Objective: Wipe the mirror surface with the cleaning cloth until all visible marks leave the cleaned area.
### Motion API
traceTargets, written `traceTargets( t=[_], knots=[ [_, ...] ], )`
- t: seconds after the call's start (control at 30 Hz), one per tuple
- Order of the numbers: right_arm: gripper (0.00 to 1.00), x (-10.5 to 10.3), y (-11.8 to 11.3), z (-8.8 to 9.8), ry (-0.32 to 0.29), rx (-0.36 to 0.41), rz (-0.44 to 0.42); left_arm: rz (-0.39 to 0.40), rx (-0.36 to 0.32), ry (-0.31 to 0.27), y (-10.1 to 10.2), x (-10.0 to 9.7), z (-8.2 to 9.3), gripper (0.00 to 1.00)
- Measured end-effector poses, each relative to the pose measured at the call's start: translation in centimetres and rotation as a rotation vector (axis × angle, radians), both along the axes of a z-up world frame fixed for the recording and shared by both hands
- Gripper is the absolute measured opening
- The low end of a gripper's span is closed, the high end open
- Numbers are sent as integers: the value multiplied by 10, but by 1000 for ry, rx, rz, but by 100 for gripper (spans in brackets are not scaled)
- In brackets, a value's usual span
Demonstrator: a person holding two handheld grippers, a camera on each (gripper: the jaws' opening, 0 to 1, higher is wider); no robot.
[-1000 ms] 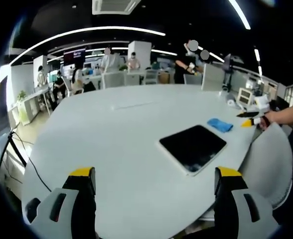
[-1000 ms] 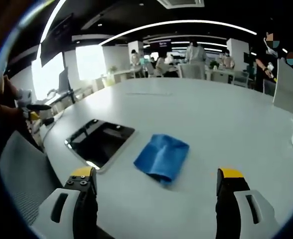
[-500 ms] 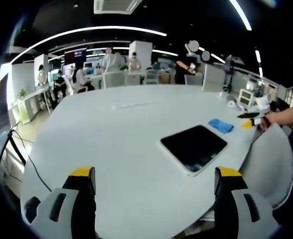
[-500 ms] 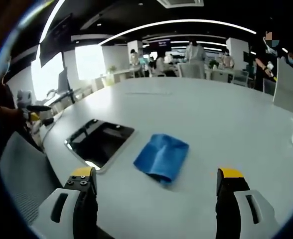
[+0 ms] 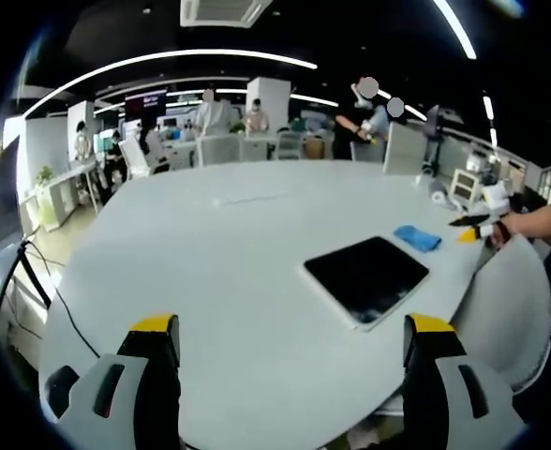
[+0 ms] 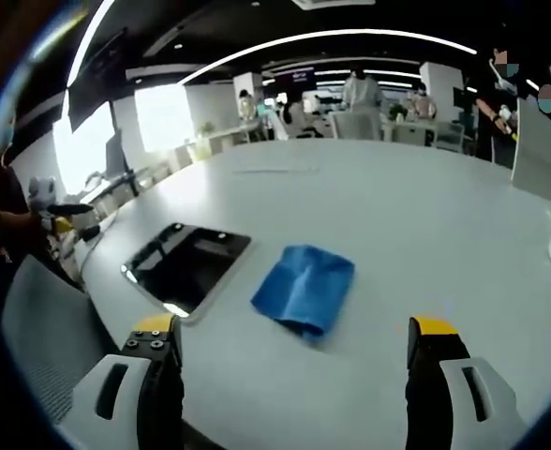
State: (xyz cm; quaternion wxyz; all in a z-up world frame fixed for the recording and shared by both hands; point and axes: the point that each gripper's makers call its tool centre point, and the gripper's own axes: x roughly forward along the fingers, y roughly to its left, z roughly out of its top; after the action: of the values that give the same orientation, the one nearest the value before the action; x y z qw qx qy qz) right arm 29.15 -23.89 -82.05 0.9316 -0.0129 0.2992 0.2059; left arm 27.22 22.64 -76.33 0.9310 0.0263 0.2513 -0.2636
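Mirror (image 6: 187,266) lies flat near the table (image 6: 397,216) edge closest to me, its dark glass face up, with the blue cleaning cloth (image 6: 305,289) folded just beside it and touching neither gripper. My right gripper (image 6: 294,375) hangs with jaws wide apart and empty just short of the cloth, and my left gripper (image 5: 292,375) likewise stands apart and empty, with mirror (image 5: 366,277) and cloth (image 5: 417,237) farther off toward the far edge. By my reckoning nothing is wiped yet: cloth pickup and all wiping remain.
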Motion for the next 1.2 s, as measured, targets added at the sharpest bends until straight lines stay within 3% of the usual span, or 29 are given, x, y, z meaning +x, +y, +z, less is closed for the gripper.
traceTargets(
  t=[0.4, 0.67, 0.73, 0.97, 1.2],
  knots=[
    [100, 0, -2, 1, 0, 10, -23, 17, 1, -6, 8, -5, 2, 100],
    [100, 1, -3, 2, 15, -5, -17, 13, -8, -8, 2, -8, 2, 100],
    [100, 2, -2, 6, 14, -12, -17, 9, -11, -5, 1, -8, 3, 100],
    [100, 17, 1, 35, 19, 71, -69, -1, 6, -7, 4, -2, 7, 100],
    [100, 40, 12, 54, 51, 63, -59, 6, 1, -5, -1, -3, 7, 100]
  ],
)
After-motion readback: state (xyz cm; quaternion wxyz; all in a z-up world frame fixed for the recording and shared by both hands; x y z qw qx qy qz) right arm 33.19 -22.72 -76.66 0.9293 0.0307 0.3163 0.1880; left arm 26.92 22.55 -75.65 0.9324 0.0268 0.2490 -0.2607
